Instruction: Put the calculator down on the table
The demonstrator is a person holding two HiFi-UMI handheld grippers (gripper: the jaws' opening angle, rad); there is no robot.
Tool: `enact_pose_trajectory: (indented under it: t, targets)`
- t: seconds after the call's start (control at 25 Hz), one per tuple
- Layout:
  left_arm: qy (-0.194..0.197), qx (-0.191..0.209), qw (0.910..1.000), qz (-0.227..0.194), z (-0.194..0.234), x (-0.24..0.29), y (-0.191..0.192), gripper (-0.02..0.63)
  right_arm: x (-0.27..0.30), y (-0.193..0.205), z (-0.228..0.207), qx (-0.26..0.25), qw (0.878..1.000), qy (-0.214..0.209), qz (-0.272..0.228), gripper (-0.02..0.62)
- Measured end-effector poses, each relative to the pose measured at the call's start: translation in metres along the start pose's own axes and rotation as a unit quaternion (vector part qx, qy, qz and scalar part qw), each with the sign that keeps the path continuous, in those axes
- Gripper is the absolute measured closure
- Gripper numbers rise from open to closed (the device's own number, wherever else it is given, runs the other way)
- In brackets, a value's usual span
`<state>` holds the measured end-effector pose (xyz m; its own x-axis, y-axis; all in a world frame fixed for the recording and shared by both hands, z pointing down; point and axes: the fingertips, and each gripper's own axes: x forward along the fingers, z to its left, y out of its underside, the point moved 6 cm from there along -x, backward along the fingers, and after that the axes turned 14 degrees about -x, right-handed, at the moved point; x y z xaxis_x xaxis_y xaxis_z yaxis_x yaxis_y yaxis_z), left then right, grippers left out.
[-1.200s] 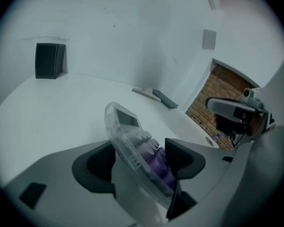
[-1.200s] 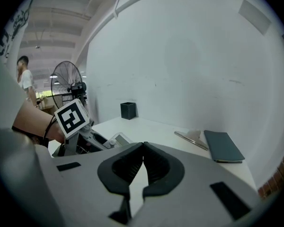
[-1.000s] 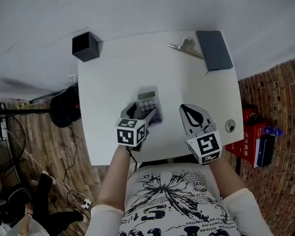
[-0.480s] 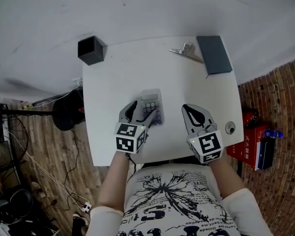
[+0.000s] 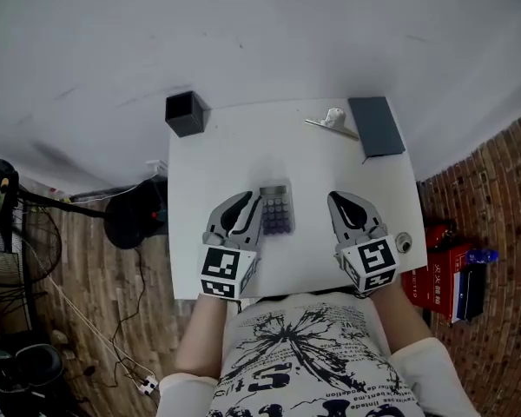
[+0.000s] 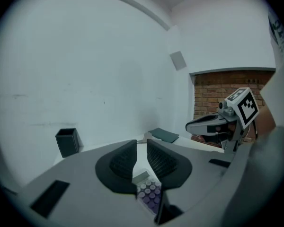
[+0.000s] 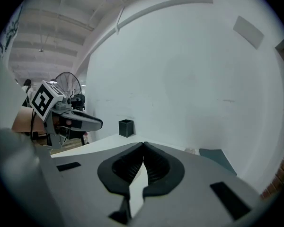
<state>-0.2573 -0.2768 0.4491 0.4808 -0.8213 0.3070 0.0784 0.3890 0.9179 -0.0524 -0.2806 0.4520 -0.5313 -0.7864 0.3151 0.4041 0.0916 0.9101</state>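
Note:
The grey calculator (image 5: 276, 210) with purple keys lies flat on the white table (image 5: 234, 155), display end away from me. My left gripper (image 5: 242, 203) hovers just left of it, above the table, and its jaws are closing with only a narrow gap and nothing between them. In the left gripper view the calculator (image 6: 148, 192) shows below through the gap of the left gripper (image 6: 141, 144). My right gripper (image 5: 341, 198) hangs to the calculator's right, jaws together and empty, as the right gripper view (image 7: 143, 146) confirms.
A black open box (image 5: 187, 114) stands at the table's far left corner. A dark flat case (image 5: 377, 126) and a metal clip (image 5: 330, 120) lie at the far right. A round fitting (image 5: 405, 241) sits by the right edge. A red box (image 5: 443, 266) stands on the floor.
The left gripper let go of the calculator, rose and drew off to its left, jaws narrowing. The right gripper rose a little. The calculator stays on the table.

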Motion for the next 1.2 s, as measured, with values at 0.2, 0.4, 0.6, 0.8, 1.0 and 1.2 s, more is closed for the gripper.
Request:
enact_pose_trajectory:
  t: [0.2, 0.4, 0.6, 0.8, 1.0, 1.2]
  targets:
    - [-0.015, 0.023, 0.9989, -0.037, -0.008, -0.03, -0.023, 0.584, -0.012, -0.019, 0.0, -0.018, 1.0, 0.005, -0.026, 0.58]
    - [-0.029, 0.039, 0.9959, -0.076, -0.014, -0.06, -0.046, 0.592, -0.027, -0.035, -0.002, -0.03, 0.998, 0.008, -0.05, 0.58]
    - [-0.028, 0.042, 0.9945, -0.092, -0.018, -0.078, -0.055, 0.592, -0.038, -0.05, -0.008, -0.037, 0.997, 0.014, -0.073, 0.581]
    - [-0.027, 0.034, 0.9942, -0.099, -0.02, -0.091, -0.051, 0.592, -0.046, -0.057, 0.0, -0.05, 0.994, 0.014, -0.095, 0.583]
    - [-0.024, 0.024, 0.994, -0.104, -0.019, -0.101, -0.048, 0.592, -0.052, -0.058, 0.006, -0.045, 0.993, 0.015, -0.107, 0.583]
    - [-0.025, 0.011, 0.9943, -0.103, -0.02, -0.107, -0.042, 0.592, -0.056, -0.053, 0.012, -0.046, 0.993, 0.009, -0.104, 0.583]
